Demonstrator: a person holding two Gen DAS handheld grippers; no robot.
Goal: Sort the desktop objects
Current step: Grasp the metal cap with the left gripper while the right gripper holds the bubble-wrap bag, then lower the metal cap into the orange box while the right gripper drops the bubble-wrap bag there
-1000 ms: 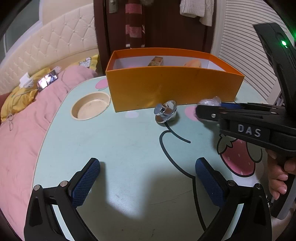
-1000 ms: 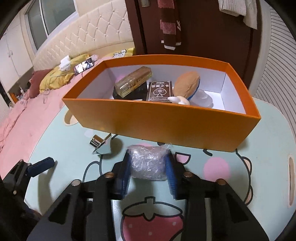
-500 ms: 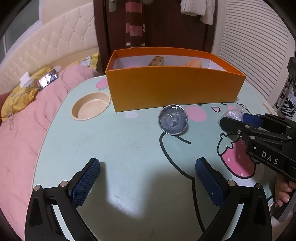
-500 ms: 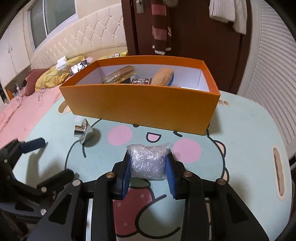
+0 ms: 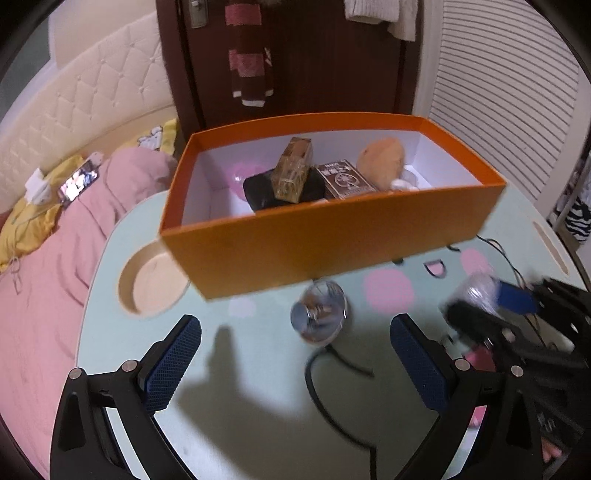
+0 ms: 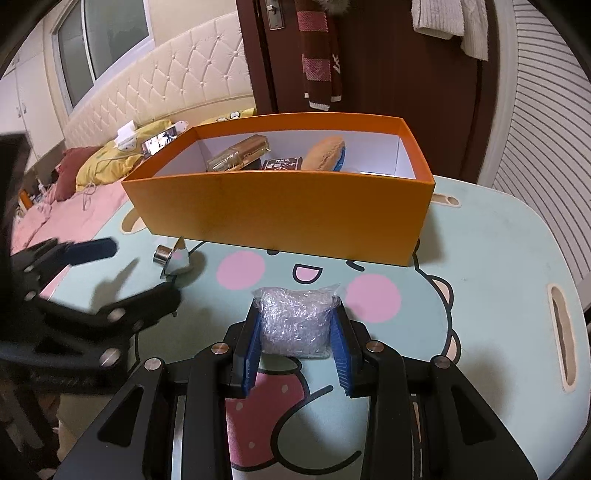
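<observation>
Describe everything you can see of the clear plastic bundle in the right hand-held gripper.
The plastic bundle is a crumpled wad of clear, shiny, bubbly-looking wrap, roughly blocky, with loose wisps at its top corners. The right hand-held gripper is shut on it, blue pads pressing both its sides. It is held over the table's cartoon print, short of the orange box. Whether its underside touches the table is unclear.

A dark brown door (image 6: 388, 74) fills the back of the room, a striped scarf (image 6: 319, 55) and a white knit garment (image 6: 448, 22) hanging on it. Left of it runs a cream tufted headboard (image 6: 166, 92) under a window (image 6: 103, 40). Pink bedding (image 5: 48, 266) spreads below, a yellow pillow (image 6: 114, 162) and a lit phone (image 5: 77, 181) on top. White slatted panels (image 5: 498, 110) line the right wall
</observation>
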